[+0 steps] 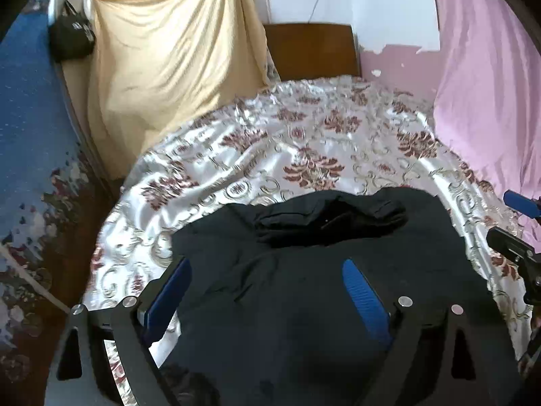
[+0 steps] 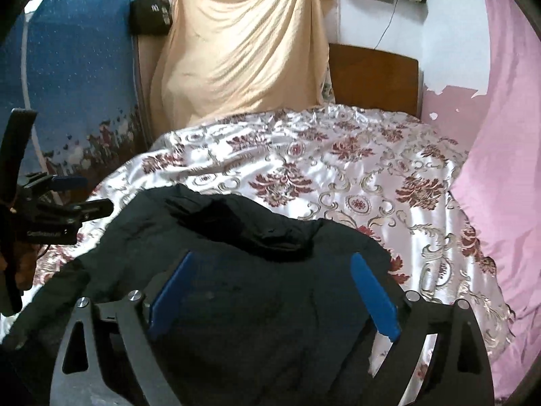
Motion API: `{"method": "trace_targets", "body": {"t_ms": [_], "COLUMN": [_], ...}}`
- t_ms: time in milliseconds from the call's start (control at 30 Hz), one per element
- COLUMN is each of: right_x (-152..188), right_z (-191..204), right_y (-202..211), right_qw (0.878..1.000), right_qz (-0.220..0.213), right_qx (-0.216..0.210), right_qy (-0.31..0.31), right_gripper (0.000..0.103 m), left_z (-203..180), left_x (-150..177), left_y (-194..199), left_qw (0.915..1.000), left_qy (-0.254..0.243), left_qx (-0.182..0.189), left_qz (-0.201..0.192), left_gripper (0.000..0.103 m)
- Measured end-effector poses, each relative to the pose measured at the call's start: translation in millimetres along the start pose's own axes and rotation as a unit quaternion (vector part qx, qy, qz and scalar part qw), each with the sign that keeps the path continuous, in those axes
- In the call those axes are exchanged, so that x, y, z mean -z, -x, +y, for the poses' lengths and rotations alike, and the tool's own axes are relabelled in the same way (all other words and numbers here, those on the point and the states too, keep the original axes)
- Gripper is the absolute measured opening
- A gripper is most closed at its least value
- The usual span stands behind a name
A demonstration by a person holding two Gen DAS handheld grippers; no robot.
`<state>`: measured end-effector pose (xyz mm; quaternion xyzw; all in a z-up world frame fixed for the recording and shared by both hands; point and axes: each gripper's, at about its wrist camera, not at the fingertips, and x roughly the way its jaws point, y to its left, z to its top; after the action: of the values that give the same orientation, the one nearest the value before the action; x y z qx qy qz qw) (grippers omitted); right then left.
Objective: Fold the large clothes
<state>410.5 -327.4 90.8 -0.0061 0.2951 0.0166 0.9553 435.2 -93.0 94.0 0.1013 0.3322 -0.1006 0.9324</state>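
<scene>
A large black garment (image 1: 314, 304) lies spread on the near part of a bed with a shiny floral cover (image 1: 270, 142). A bunched fold, perhaps a collar or hood, lies along its far edge (image 2: 243, 226). My left gripper (image 1: 267, 262) hovers open over the garment's left half, with its blue pads (image 1: 361, 291) wide apart and nothing pinched. My right gripper (image 2: 273, 255) is open too, above the garment's right half (image 2: 236, 321). Each gripper shows at the edge of the other's view: the right gripper (image 1: 520, 223), the left gripper (image 2: 67, 199).
A beige cloth (image 1: 169, 61) hangs at the far left of the bed, beside a wooden headboard (image 1: 311, 50). A pink cloth (image 2: 500, 169) lines the right side. A blue patterned panel (image 2: 74, 94) and a black bag (image 2: 150, 17) stand at the left.
</scene>
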Motion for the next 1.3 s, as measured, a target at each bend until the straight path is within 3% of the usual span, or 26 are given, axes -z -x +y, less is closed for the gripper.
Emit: {"method": "trace_targets", "body": {"t_ms": [500, 833, 1300], "right_x": [24.0, 67.9, 105.1], "right_z": [30.5, 62.2, 81.9], "right_y": [110.2, 170.2, 239.1], "right_qw": [0.999, 0.999, 0.999], "right_qz": [-0.028, -0.035, -0.037], "right_qx": [-0.005, -0.006, 0.002], "right_qy": [-0.030, -0.034, -0.012], "right_gripper": [0.091, 0.091, 0.091], "left_z": [1.0, -9.7, -14.7], "left_x": [40.1, 77.7, 142.0], "left_y": [129.1, 196.4, 238.4], "left_qw": [0.9985, 0.9966, 0.9974], "left_qy": [-0.002, -0.021, -0.037], "left_qx": [0.003, 0.014, 0.020], "left_qz": [-0.055, -0.079, -0.059], "left_gripper": [0.095, 0.095, 0.096]}}
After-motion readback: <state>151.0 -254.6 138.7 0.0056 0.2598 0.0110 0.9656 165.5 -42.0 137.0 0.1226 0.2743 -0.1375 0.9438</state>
